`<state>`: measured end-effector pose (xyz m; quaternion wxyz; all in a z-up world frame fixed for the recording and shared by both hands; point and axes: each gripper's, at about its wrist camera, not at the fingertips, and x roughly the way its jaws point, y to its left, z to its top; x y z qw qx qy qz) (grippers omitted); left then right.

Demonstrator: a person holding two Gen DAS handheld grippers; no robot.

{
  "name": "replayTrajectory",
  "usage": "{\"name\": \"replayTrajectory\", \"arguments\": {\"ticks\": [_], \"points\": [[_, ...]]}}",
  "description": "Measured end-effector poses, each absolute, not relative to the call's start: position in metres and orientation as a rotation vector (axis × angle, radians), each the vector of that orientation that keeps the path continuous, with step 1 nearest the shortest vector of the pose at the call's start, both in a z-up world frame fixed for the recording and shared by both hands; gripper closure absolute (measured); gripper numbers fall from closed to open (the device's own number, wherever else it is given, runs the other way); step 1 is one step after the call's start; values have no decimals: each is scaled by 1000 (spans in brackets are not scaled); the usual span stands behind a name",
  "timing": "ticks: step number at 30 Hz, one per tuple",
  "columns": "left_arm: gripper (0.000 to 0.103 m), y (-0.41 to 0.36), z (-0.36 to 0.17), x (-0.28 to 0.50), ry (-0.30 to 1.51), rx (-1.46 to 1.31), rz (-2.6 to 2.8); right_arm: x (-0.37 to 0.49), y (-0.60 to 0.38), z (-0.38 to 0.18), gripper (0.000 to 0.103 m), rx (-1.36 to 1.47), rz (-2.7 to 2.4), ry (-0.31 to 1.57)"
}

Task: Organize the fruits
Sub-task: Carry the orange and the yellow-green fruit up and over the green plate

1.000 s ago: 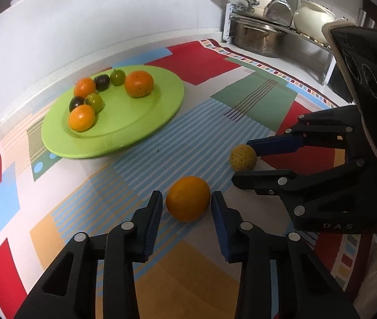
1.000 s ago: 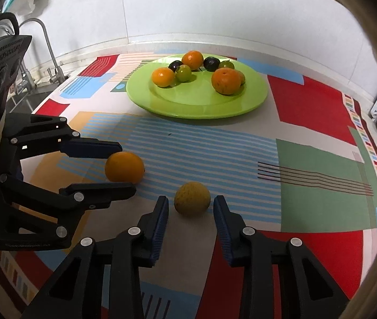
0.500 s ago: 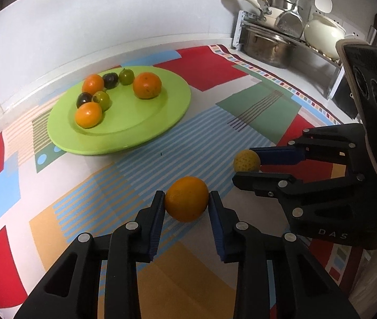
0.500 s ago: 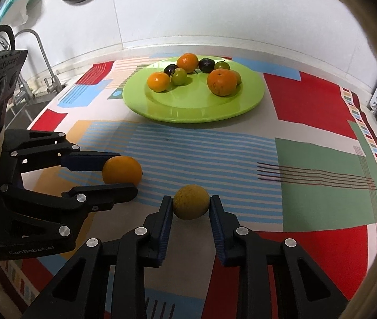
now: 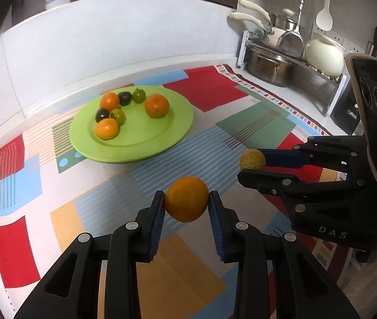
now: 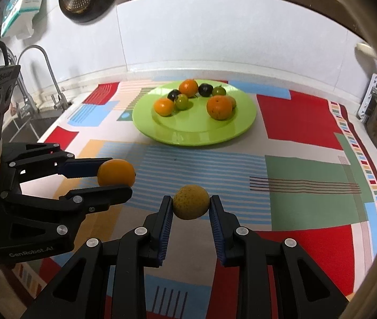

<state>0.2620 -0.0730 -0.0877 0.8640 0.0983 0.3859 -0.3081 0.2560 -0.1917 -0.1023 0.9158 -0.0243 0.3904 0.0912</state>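
Note:
My left gripper (image 5: 187,199) is shut on an orange (image 5: 186,198) and holds it above the patterned mat. My right gripper (image 6: 191,203) is shut on a yellow-brown speckled fruit (image 6: 190,202), also lifted. Each gripper shows in the other's view: the right gripper (image 5: 252,164) with the speckled fruit (image 5: 252,159), the left gripper (image 6: 115,176) with the orange (image 6: 116,172). A green plate (image 5: 146,143), also in the right wrist view (image 6: 196,135), sits further back and holds several oranges and small green and dark fruits.
A colourful patterned mat (image 6: 294,170) covers the counter. A rack with pots and utensils (image 5: 276,61) stands at the right, a black appliance (image 5: 345,111) beside it. A sink with a tap (image 6: 42,79) lies at the left. A white wall (image 6: 215,34) backs the counter.
Both grippers closed on their fruits and lifted them off the mat. The orange and the speckled fruit now hang between the fingers, higher than before.

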Motion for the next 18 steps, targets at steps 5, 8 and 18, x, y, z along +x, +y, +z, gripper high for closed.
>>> {"name": "replayTrajectory", "arguments": {"ticks": [5, 8, 18], "points": [[70, -68, -73, 252, 778, 190, -626, 246, -191, -91, 74, -46, 180, 772], [70, -65, -65, 248, 765, 184, -611, 240, -189, -84, 74, -43, 177, 753], [70, -57, -45, 241, 719, 155, -559, 225, -188, -64, 74, -9, 151, 689]]}}
